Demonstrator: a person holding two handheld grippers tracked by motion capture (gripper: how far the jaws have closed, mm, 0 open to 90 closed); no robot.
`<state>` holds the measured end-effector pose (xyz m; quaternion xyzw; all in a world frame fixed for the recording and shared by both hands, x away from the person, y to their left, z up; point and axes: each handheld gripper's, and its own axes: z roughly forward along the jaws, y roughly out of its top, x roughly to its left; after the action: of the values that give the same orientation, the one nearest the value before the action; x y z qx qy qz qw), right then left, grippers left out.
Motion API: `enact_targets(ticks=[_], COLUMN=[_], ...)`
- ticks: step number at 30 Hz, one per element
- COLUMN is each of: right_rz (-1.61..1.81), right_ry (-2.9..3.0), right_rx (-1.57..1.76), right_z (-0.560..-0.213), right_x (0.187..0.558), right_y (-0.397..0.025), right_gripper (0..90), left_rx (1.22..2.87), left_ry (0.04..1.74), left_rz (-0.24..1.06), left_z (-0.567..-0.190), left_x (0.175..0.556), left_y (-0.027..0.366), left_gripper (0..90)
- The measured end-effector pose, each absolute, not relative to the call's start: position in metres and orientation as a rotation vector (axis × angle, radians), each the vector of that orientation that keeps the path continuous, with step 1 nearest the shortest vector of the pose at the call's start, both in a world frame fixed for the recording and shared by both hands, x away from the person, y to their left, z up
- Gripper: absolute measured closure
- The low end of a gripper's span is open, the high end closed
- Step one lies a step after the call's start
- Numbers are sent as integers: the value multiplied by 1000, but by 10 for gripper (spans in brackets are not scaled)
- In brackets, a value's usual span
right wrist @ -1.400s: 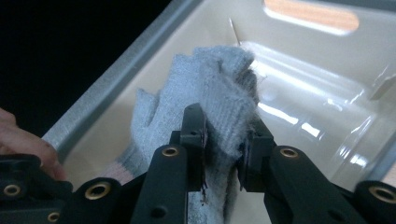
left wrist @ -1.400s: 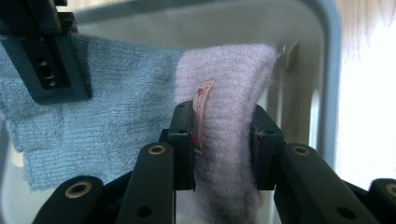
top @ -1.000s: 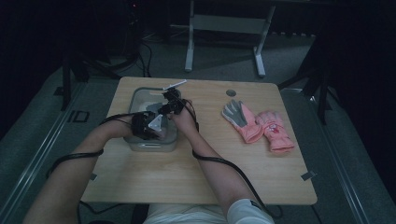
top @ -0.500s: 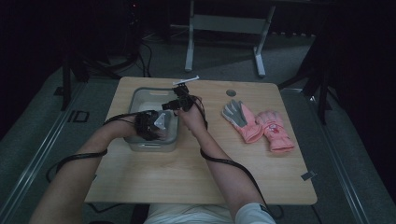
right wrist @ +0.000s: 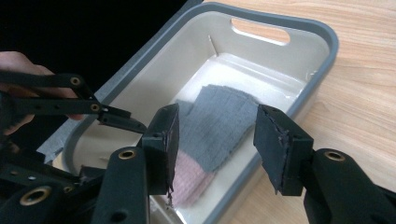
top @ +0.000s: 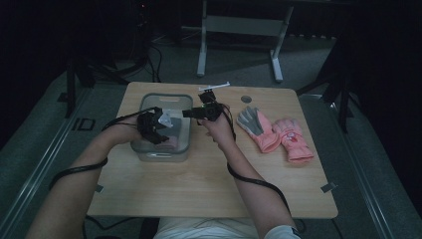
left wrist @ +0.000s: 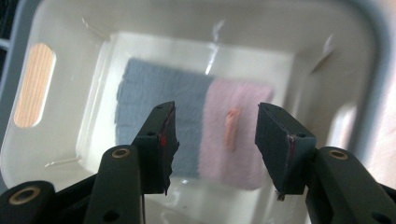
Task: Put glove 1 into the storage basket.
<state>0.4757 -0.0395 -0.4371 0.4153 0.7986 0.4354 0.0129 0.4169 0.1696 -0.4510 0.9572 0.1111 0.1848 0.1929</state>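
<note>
A grey-and-pink folded cloth (left wrist: 196, 133) lies flat in the white bin (right wrist: 299, 56); left tongs (left wrist: 212, 135) and right tongs (right wrist: 215, 140) both gape wide, empty; the high view adds pink gloves (top: 276, 132) on the table (top: 199, 184).

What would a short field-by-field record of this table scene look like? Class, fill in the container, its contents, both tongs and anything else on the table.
container: grey bin on the wooden table, left of centre
contents: folded grey and pink cloth lying flat on the bin's bottom
left tongs: open, above the bin, pointing down at the cloth, holding nothing
right tongs: open, at the bin's right rim, holding nothing
other things: pair of pink gloves with grey palms, right of the bin, apart from it
</note>
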Motion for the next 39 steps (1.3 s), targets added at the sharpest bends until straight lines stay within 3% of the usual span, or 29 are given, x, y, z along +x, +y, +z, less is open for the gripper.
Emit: enact_targets(ticks=[14, 20, 26, 32, 35, 37, 39], right_rz=[1299, 1283, 1249, 1171, 1139, 1085, 1048], right_ry=[2466, 2436, 2401, 2355, 2335, 2319, 2295], right_rx=[1240, 1172, 1145, 1217, 1180, 1181, 1199], right_z=[-439, -436, -437, -443, -445, -447, -450], right_x=[451, 442, 437, 438, 437, 437, 440], right_y=[-93, -121, -150, -186, -201, -213, -228], right_gripper=[539, 540, 535, 539, 533, 535, 544], left_rx=[2516, 2556, 2557, 2545, 2498, 2482, 2468], left_ry=[387, 343, 402, 432, 442, 437, 433], left_rz=[399, 420, 437, 393, 381, 376, 304], left_z=[-426, -432, -444, -461, -464, -467, -473], left_x=[383, 373, 364, 350, 345, 341, 337], left_y=[118, 90, 71, 55, 55, 56, 56], left_gripper=[514, 502, 474, 325, 160, 134, 50])
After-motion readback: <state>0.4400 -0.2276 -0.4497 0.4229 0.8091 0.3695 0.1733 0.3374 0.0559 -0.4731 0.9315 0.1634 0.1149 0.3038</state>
